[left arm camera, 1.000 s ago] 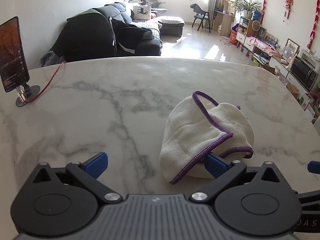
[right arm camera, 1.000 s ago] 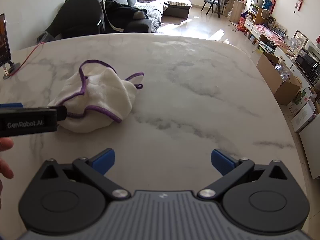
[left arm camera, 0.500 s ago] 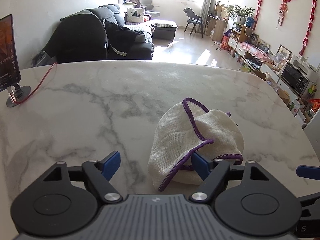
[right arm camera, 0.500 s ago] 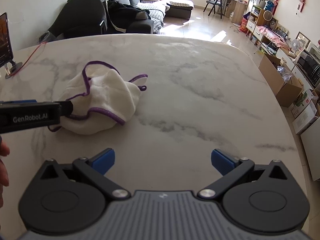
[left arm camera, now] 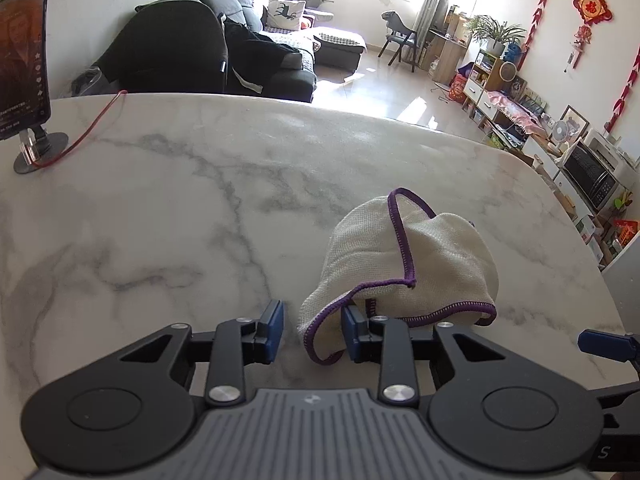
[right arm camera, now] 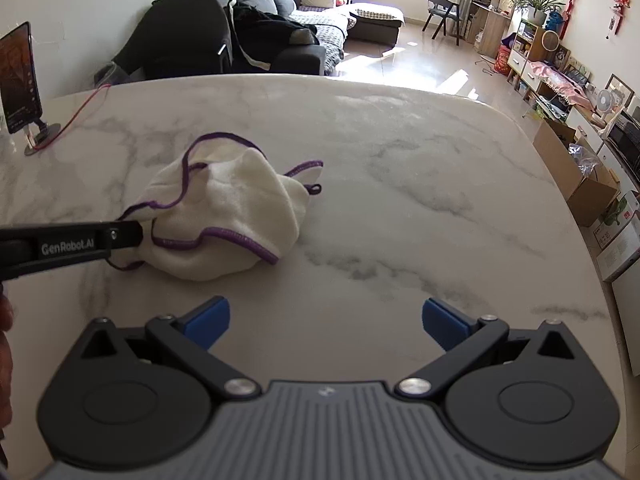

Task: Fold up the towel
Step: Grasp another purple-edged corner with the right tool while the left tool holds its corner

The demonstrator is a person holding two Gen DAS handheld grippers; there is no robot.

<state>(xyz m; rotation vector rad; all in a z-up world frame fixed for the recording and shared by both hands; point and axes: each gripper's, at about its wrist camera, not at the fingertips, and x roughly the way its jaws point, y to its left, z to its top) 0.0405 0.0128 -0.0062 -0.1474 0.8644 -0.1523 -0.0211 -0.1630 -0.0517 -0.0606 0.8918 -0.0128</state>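
Right now we are at the very start of folding: the towel [left arm camera: 404, 268], white with purple stitched edging, sits as a crumpled mound on the marble-patterned desk [left arm camera: 180, 208], with no flat panel or crease visible yet. From the left wrist view, the towel lies just ahead and slightly to the right of our left hand-held gripper [left arm camera: 314, 330]. Its jaws are closing, and a loose corner of the purple hem hangs between the two blue pads; the right pad touches the cloth, while a gap is visible between the left pad and the cloth, so we judge the pinch is not yet complete. From the right wrist view, the same gripper appears as a dark bar reaching in from the left edge to the towel's near corner. Our right hand-held gripper [right arm camera: 326, 320] hovers over bare desk with its blue pads spread wide and nothing between them, well apart from the towel, which sits up and to its left. At the far left of the desk a phone on a stand [left arm camera: 24, 64] shows a lit screen, with a red cable [left arm camera: 92, 124] trailing from it. Everything remains to do: finishing the pinch, spreading the cloth flat, then folding it over.
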